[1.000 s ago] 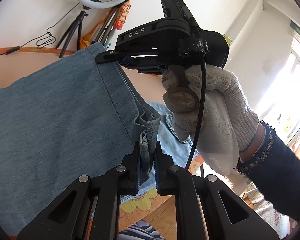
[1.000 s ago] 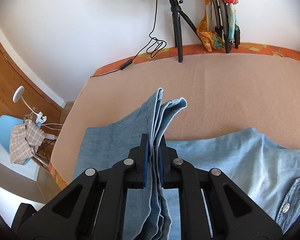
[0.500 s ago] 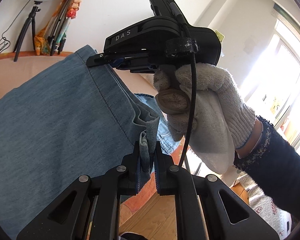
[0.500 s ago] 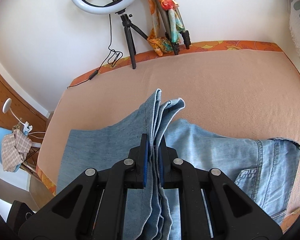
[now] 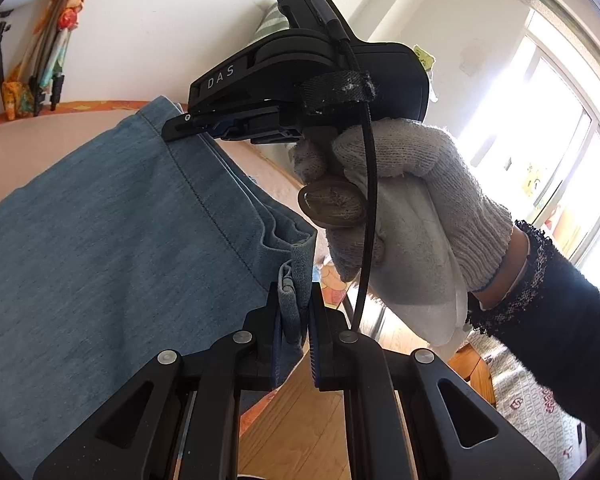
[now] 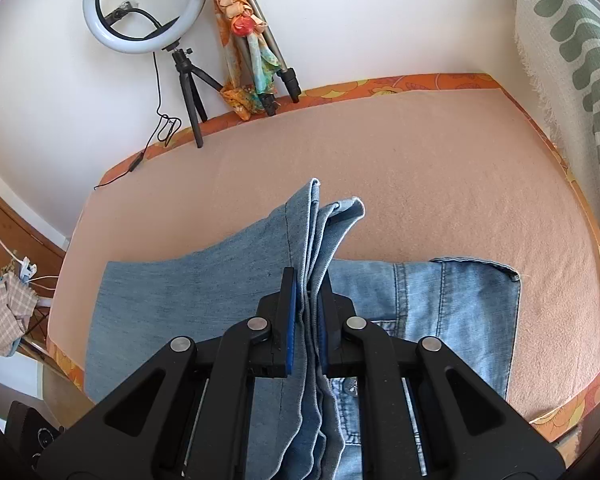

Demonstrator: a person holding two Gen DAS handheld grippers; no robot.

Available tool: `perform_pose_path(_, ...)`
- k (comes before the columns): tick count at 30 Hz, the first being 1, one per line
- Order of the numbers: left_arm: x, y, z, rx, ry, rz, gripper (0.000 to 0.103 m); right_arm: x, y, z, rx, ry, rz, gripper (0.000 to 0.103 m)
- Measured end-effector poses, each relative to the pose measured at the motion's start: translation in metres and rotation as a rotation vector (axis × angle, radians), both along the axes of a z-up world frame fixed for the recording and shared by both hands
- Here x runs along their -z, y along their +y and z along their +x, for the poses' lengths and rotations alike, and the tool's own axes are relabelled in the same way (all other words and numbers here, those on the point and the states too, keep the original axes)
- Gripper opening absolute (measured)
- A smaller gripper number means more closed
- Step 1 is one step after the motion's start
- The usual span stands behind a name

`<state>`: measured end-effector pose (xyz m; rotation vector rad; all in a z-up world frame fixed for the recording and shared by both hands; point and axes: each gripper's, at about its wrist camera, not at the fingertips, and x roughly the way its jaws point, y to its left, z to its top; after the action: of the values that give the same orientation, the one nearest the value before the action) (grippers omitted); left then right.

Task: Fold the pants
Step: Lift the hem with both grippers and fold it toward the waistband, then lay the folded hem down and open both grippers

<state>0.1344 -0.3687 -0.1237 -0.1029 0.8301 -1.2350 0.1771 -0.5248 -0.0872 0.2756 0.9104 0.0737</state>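
Denim dominates both views: the pants (image 6: 188,292) lie partly spread on the bed (image 6: 440,184) below and ahead of the right gripper (image 6: 307,308), their waistband end to its right. Over the last second that waistband end has come into the right view while the ring light (image 6: 142,6) has slid from centre to upper left; judgement: both hems are being carried across toward the waist, the lengthwise fold under way and unfinished. The right gripper stays clamped on the bunched hem layers. The left gripper (image 5: 296,308), just behind it, likewise stays closed on the neighbouring hem corner (image 5: 296,280). Neither grip has slipped. The gloved hand (image 5: 400,208) sits beside the left gripper's front.
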Motion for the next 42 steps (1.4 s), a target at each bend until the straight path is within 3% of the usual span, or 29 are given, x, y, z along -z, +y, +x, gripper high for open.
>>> perform_pose_path(8, 0.019, -0.034, 0.023, 0.040, 0.014, 0.035, 0.009, 0.022, -0.035, -0.006, 0.048, 0.037, 0.009, 0.009)
perform_pose_path(16, 0.037, -0.052, 0.032, 0.060, 0.031, 0.098, 0.009, 0.047, -0.044, -0.002, 0.063, 0.077, -0.005, 0.009)
perform_pose_path(24, 0.026, -0.048, 0.034, 0.082, 0.030, 0.138, 0.013, 0.057, -0.041, 0.003, 0.076, 0.101, -0.043, 0.009)
perform_pose_path(31, -0.002, -0.017, 0.043, 0.027, -0.007, 0.127, 0.013, 0.060, -0.036, 0.004, 0.099, 0.112, -0.108, 0.009)
perform_pose_path(36, -0.023, 0.028, 0.045, -0.072, -0.039, 0.117, 0.013, 0.058, -0.033, 0.004, 0.146, 0.116, -0.156, 0.019)
perform_pose_path(42, -0.021, 0.095, 0.040, -0.210, -0.061, 0.119, 0.015, 0.044, -0.025, -0.004, 0.180, 0.078, -0.186, 0.024)
